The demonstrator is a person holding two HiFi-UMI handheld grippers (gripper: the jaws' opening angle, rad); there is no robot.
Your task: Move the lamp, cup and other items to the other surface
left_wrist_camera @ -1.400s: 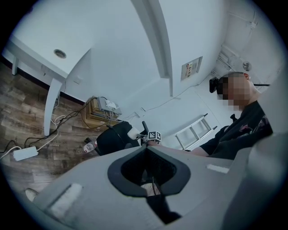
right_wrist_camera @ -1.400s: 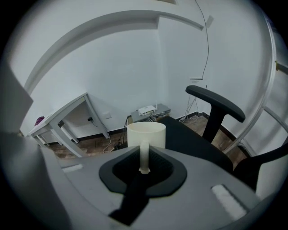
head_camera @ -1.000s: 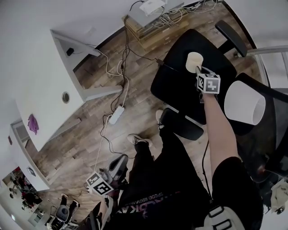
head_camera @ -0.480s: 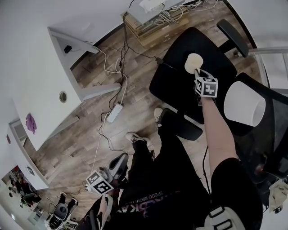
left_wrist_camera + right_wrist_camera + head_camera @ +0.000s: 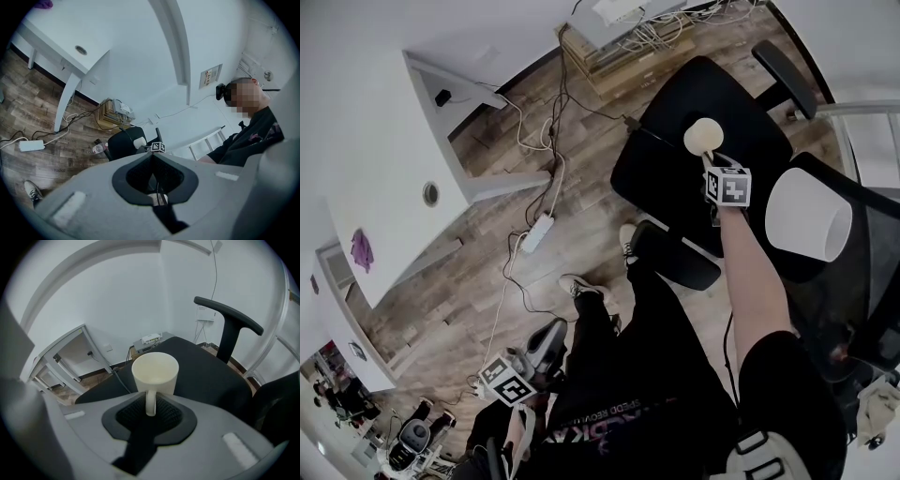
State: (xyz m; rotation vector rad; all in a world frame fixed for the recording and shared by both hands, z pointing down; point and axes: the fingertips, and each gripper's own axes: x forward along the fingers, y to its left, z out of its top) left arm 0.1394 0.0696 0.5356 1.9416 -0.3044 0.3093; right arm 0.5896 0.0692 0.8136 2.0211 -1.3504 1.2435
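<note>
Head view: the cream cup [image 5: 702,134] stands on the black office chair seat [image 5: 670,183], at eleven o'clock from the right gripper [image 5: 712,159]. The white lampshade [image 5: 806,214] sits at four o'clock.

Left gripper view: the left gripper [image 5: 152,157] is closed and empty, far off.

Right gripper view: the jaws, narrowly apart, have just been opening around the upright handle [image 5: 150,401], seemingly not pinching it.

- top [image 5: 778,375]: black, short-sleeved, pale and pink lettering on the front.
- trousers [image 5: 637,319]: black.
- shoes [image 5: 586,289]: light-coloured, low-cut.
- right tool [image 5: 710,157], left tool [image 5: 549,337]: grey shells, black ribbed pads [image 5: 164,412], black-and-white marker cube [image 5: 731,187] on each.
</note>
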